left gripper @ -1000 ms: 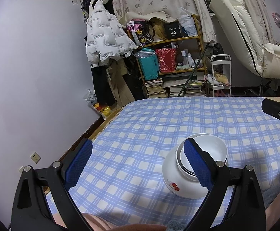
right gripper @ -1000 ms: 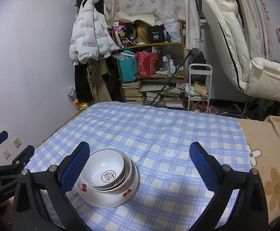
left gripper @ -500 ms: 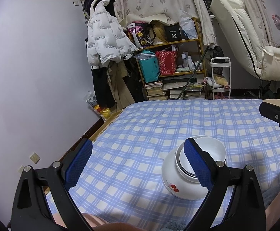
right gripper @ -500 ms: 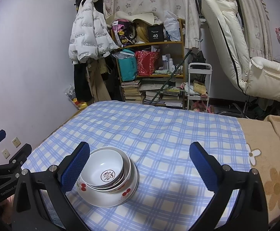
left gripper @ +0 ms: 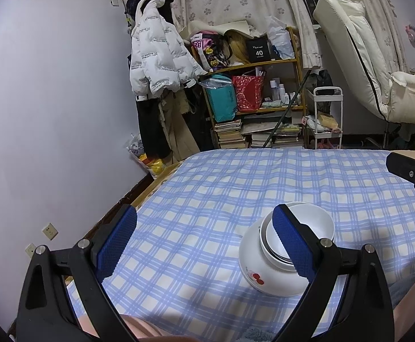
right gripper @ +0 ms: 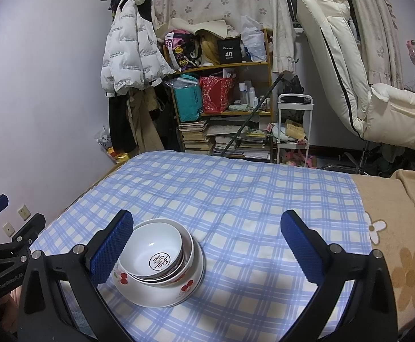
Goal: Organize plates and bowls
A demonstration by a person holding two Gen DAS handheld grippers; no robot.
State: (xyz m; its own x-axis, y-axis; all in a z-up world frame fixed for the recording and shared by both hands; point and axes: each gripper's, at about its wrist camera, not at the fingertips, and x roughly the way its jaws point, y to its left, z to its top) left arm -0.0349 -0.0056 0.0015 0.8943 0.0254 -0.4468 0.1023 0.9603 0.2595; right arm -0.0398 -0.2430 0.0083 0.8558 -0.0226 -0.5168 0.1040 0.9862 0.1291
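Wall in pale lilac runs down the left side, with a white puffer jacket (left gripper: 157,57) hanging on it beside a cluttered wooden shelf (left gripper: 253,97) of bags and stacked books. Below lies the blue-and-white checked bedsheet (left gripper: 221,188), and over its near left part hangs the left gripper (left gripper: 204,245), its 2 blue-padded fingers (left gripper: 116,242) spread wide with nothing between them. Just right of centre in the left wrist view sits the stack of white ceramic bowls (left gripper: 267,268), resting on the sheet, partly hidden behind the right-hand pad of that gripper but not clamped by it. In the right wrist view the stack (right gripper: 162,290) shows 3 nested pieces: a wide outer bowl with red cherry prints, a middle one, and a small inner bowl (right gripper: 156,250) with a round black mark on its bottom. The right gripper (right gripper: 213,248) is also wide open and empty, its left pad just beside the stack's rim, whether touching I cannot tell. Farther right, a tan flowered blanket (right gripper: 401,228) covers the bed edge, and a cream reclining chair (right gripper: 350,85) stands behind.
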